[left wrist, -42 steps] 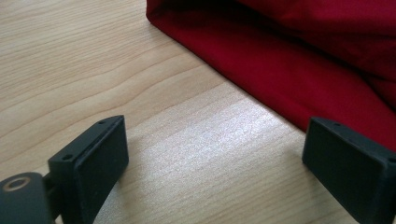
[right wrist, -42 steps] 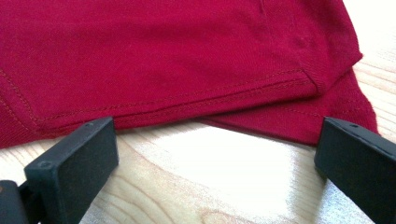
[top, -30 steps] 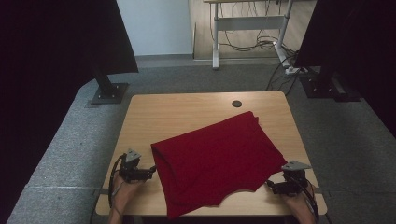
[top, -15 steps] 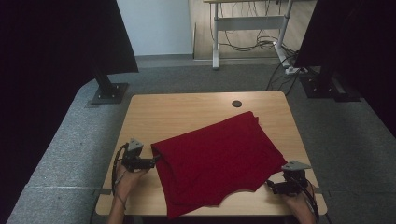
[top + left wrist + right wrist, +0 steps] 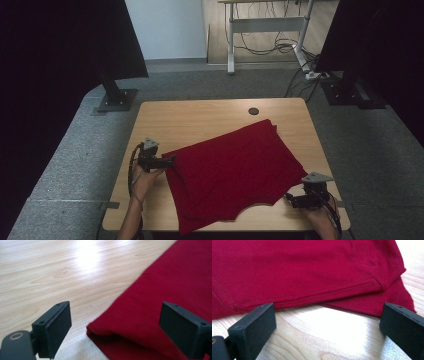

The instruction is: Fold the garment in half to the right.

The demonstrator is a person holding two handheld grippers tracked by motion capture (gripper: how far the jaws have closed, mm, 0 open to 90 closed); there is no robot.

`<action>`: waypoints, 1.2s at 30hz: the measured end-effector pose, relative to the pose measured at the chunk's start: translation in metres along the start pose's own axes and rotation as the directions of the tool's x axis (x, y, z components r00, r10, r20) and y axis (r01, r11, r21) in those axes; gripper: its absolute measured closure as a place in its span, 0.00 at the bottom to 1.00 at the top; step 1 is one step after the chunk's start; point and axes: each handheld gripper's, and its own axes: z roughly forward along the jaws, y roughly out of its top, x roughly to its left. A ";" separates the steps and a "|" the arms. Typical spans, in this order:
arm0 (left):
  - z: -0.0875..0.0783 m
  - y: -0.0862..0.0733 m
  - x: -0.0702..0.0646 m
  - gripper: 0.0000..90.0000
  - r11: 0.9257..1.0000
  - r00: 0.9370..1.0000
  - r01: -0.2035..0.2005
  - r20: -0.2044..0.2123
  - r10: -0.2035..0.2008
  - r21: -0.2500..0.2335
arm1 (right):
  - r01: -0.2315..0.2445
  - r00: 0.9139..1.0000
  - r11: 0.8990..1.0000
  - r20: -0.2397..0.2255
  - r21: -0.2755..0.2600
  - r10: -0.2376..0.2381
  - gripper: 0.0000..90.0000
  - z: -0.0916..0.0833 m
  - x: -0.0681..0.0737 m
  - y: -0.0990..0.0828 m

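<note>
Left gripper (image 5: 169, 161): jaws spread wide, nothing between them, held low over the table by the person's left hand (image 5: 142, 181)
Left gripper, own view (image 5: 113, 333): one jaw stands over bare wood, the other over red fabric; a folded corner of the cloth lies in the gap between them, just ahead of the jaw tips
Right gripper (image 5: 291, 200): jaws parted wide and gripping nothing, grey three-cornered plate on top, held near the table's near edge
Right gripper, own view (image 5: 328, 331): bare glossy wood lies between the jaws; the stitched hem of the cloth runs across just ahead of both tips, apart from them
Red cloth (image 5: 232, 170): lies flat on the table between the two grippers, folded, set at a slant
Cloth relative to left gripper: its corner sits right at the jaw tips, the rest stretches away ahead and toward the other gripper
Cloth relative to right gripper (image 5: 312, 270): its lower hem lies just beyond the jaws, with a second layer peeking out beneath the hem on one side
Cloth in left gripper view (image 5: 170, 290): smooth surface, a doubled edge at the nearest corner
Table (image 5: 200, 117): light wood, bare beyond the cloth as seen from both grippers
Dark round cap (image 5: 254, 110): set in the tabletop, well beyond the cloth's far corner
</note>
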 end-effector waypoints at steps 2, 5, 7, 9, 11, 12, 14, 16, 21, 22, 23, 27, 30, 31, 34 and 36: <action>0.015 -0.003 0.002 0.14 0.999 1.000 0.012 -0.012 -0.012 0.031 | 0.000 1.000 1.000 0.000 0.000 0.000 0.01 0.000 0.000 0.000; 0.031 -0.012 0.005 0.14 0.997 0.999 0.025 -0.024 -0.023 0.076 | 0.002 1.000 1.000 -0.003 -0.001 -0.002 0.01 0.000 0.001 0.000; 0.031 -0.012 0.005 0.14 0.997 0.999 0.025 -0.024 -0.023 0.076 | 0.003 1.000 1.000 -0.003 -0.001 -0.003 0.01 0.000 0.001 0.000; 0.037 -0.017 0.004 0.12 0.996 0.999 0.009 -0.043 -0.005 0.086 | 0.006 1.000 1.000 -0.007 0.000 -0.006 0.01 0.000 0.001 0.000; 0.037 -0.017 0.004 0.12 0.996 0.999 0.009 -0.043 -0.005 0.086 | 0.009 1.000 1.000 -0.010 0.000 -0.009 0.01 -0.001 0.001 0.000; 0.036 -0.017 0.005 0.12 0.996 0.999 0.008 -0.041 -0.005 0.088 | 0.009 1.000 1.000 -0.010 0.000 -0.009 0.01 -0.001 0.001 0.000; 0.036 -0.017 0.005 0.12 0.996 0.999 0.008 -0.041 -0.005 0.088 | 0.007 1.000 1.000 -0.014 -0.009 -0.007 0.01 -0.002 0.001 -0.001; 0.036 -0.018 0.005 0.12 0.996 0.999 0.011 -0.048 -0.006 0.090 | 0.007 1.000 0.999 -0.025 -0.031 -0.008 0.04 -0.006 0.002 0.001; 0.036 -0.018 0.004 0.11 0.996 0.999 0.014 -0.053 -0.009 0.091 | 0.009 0.997 0.998 -0.070 -0.067 -0.014 0.04 -0.011 0.010 0.011; 0.036 -0.018 0.004 0.11 0.996 0.999 0.014 -0.053 -0.009 0.091 | 0.009 0.997 0.998 -0.070 -0.067 -0.014 0.04 -0.011 0.010 0.011; 0.036 -0.018 0.004 0.11 0.996 0.998 0.015 -0.054 -0.010 0.091 | 0.017 0.996 0.997 -0.086 -0.072 -0.023 0.04 -0.010 0.014 0.014; 0.036 -0.018 0.004 0.11 0.996 0.999 0.014 -0.054 -0.009 0.091 | 0.043 0.990 0.997 -0.128 -0.066 -0.052 0.03 -0.005 0.029 0.025; 0.036 -0.018 0.004 0.11 0.996 0.998 0.016 -0.055 -0.011 0.091 | 0.072 0.983 0.995 -0.163 -0.076 -0.084 0.04 0.000 0.042 0.033; 0.036 -0.018 0.004 0.11 0.996 0.998 0.016 -0.055 -0.011 0.091 | 0.081 0.980 0.993 -0.175 -0.081 -0.094 0.04 0.002 0.046 0.036; 0.035 -0.018 0.003 0.11 0.996 0.998 0.014 -0.055 -0.010 0.089 | 0.112 0.970 0.989 -0.206 -0.094 -0.129 0.05 0.006 0.060 0.045; 0.035 -0.019 0.003 0.12 0.996 0.999 0.014 -0.052 -0.009 0.087 | 0.135 0.961 0.986 -0.228 -0.101 -0.155 0.06 0.010 0.069 0.050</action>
